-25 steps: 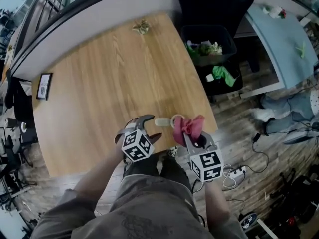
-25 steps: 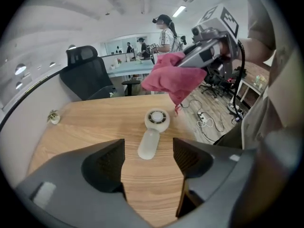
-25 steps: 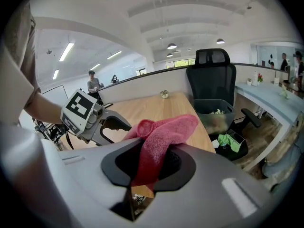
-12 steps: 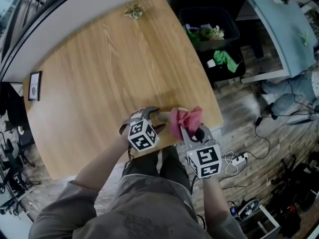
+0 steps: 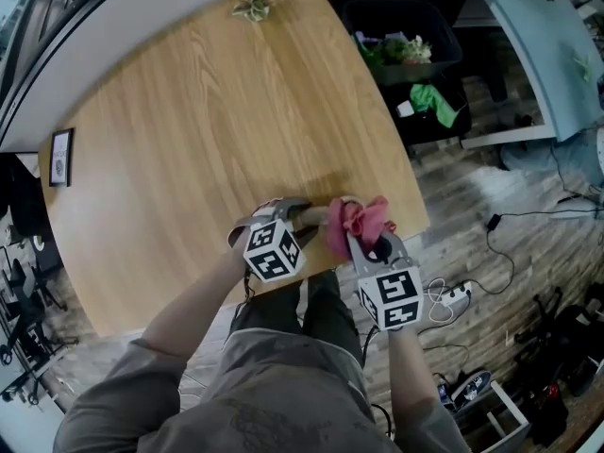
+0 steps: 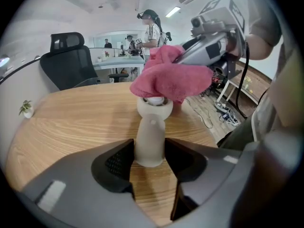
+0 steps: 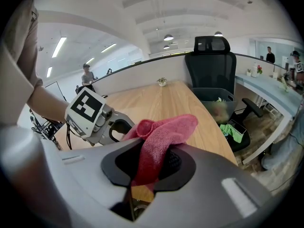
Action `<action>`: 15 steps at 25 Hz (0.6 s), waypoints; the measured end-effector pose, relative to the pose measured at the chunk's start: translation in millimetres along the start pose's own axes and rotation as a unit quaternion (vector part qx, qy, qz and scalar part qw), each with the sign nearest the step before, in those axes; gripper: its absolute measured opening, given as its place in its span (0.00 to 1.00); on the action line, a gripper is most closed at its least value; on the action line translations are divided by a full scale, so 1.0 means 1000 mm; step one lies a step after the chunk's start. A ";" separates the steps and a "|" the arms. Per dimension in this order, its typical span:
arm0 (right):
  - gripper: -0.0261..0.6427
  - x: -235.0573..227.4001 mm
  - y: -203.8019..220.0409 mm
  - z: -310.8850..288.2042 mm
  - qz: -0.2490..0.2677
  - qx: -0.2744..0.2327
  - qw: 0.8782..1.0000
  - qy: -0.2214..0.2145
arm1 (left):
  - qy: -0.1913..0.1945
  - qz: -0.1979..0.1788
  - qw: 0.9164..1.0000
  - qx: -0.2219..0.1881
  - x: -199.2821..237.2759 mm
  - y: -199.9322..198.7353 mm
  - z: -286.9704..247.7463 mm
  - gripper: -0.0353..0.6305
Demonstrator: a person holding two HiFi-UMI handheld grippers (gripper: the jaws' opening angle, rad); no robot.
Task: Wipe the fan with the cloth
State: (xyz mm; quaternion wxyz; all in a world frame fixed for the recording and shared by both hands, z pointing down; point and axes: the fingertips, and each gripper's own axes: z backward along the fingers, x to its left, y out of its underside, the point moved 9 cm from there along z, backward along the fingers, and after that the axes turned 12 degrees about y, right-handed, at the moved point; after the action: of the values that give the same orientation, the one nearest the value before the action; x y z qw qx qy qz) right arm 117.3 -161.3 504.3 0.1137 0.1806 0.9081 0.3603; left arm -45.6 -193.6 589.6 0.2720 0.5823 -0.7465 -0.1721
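Head view: left gripper [image 5: 283, 215] and right gripper [image 5: 360, 243] sit side by side over the table [image 5: 189, 130]. Left gripper view: jaws, just closing, clasp the fan [image 6: 150, 137] by its handle, with the cloth [image 6: 171, 80] draped over its head ahead. Right gripper view: jaws pinch the cloth.

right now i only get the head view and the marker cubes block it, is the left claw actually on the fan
Observer: In the left gripper view the fan has its handle inside the left claw, whose jaws have just been closing; both pads look pressed against it.
Operator: and the cloth, gripped or just lying there
Observer: The right gripper view shows the right claw shut on the pink cloth, a fold bunched between its pads.
Operator: is it touching the fan yet
Observer: Yes, in the left gripper view the pink cloth lies draped over the fan's head.
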 end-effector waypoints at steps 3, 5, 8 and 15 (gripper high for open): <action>0.13 0.002 0.001 -0.002 0.004 0.002 1.000 -0.004 | 0.001 -0.001 1.000 0.000 0.000 0.001 -0.001 0.36; 0.13 0.004 -0.001 -0.003 0.012 0.003 1.000 -0.009 | 0.001 0.000 1.000 0.002 -0.001 0.000 -0.001 0.36; 0.13 0.013 -0.004 -0.009 0.035 0.012 0.999 -0.031 | 0.001 0.001 1.000 0.004 0.000 -0.001 -0.002 0.36; 0.13 0.050 -0.017 -0.042 0.113 0.034 0.989 -0.092 | 0.000 0.000 1.000 0.002 0.000 -0.002 -0.002 0.35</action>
State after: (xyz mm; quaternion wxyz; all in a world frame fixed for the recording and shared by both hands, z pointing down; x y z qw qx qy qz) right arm 54.1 -177.7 518.6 0.1486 0.3181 0.8794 0.3216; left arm -43.1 -193.8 590.1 0.2709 0.5830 -0.7467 -0.1709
